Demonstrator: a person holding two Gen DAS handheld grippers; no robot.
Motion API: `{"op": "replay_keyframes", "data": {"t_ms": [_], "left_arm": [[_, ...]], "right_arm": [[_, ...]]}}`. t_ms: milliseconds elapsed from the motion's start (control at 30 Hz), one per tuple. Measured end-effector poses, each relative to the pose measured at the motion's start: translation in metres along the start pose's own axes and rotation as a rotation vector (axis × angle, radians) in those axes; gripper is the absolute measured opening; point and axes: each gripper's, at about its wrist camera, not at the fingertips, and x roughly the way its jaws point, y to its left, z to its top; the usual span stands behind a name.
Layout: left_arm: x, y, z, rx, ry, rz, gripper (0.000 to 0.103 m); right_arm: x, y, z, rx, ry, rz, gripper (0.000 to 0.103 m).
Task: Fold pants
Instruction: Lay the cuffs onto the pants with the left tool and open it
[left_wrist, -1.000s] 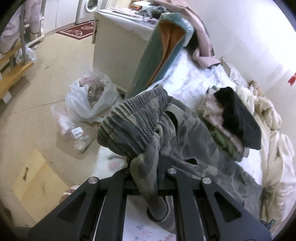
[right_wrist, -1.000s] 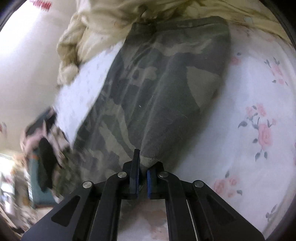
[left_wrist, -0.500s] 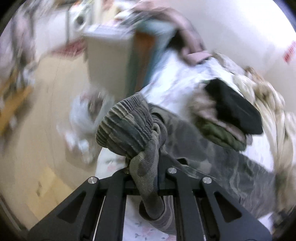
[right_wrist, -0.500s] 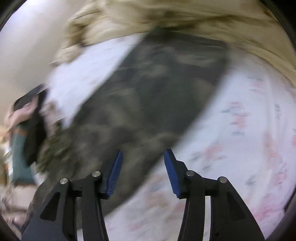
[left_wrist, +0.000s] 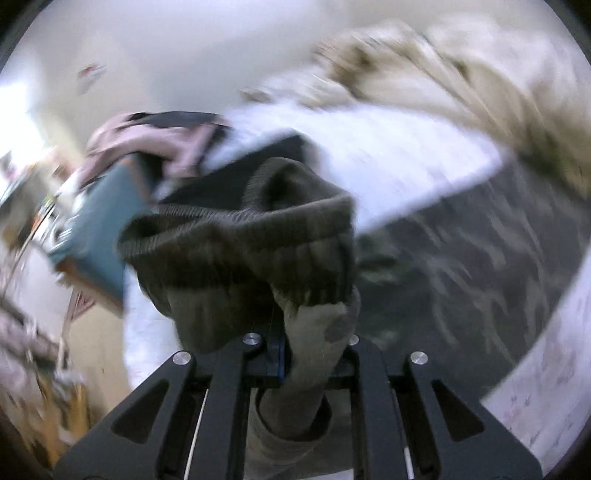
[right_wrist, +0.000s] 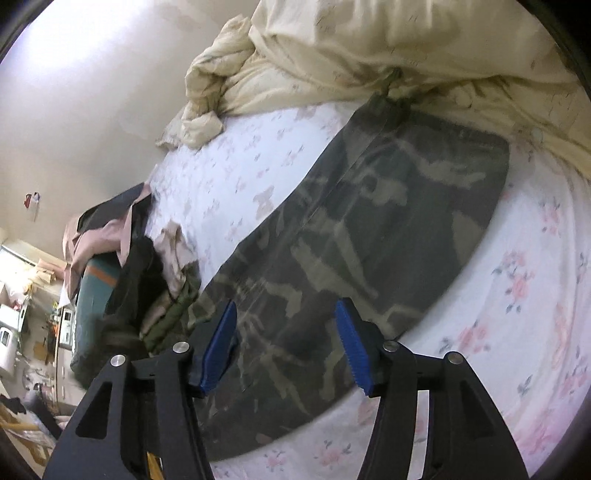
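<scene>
- Left gripper (left_wrist: 314, 354): the jaws are clamped on a bunched fold of the camouflage pants (left_wrist: 258, 251); the ribbed waistband (left_wrist: 207, 225) arches just ahead of the fingertips and hides them. This view is smeared by motion.
- Beyond the left fingers, to their right: the rest of the pants runs away over the flowered bedsheet (left_wrist: 388, 162). A cream quilt (left_wrist: 461, 74) lies bunched at the far edge of the sheet.
- Beyond the left fingers, to their left: a pile of clothes (left_wrist: 147, 144), pink and dark; a teal cloth (left_wrist: 99, 229) sits below it. Details here are too blurred to tell.
- Right gripper (right_wrist: 286, 347): the jaws stand apart with nothing pressed between them, having just been opening. The blue pads (right_wrist: 352, 350) hang above the pants, apart from the cloth.
- Ahead of the right fingers: the pants lie flat on the sheet as a long doubled band. It runs from below the fingers to the far right, where its squared end stops just short of the quilt. One corner at the far end reaches under the quilt's edge.
- Left of the right fingers: the same pile of clothes lies on the sheet, touching the near end of the pants. A white wall (right_wrist: 92, 110) rises behind it.
</scene>
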Motion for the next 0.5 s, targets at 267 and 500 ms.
{"op": "replay_keyframes", "data": {"t_ms": [267,500], "left_arm": [[0.064,-0.094,-0.04,0.199,0.171,-0.082,0.018],[-0.011,-0.046,-0.052,0.129,0.165,-0.469,0.09]], "right_arm": [[0.011,-0.01,0.003,0.013,0.04,-0.015,0.059],[0.036,0.02,-0.007,-0.058,0.112,0.033,0.059]]}}
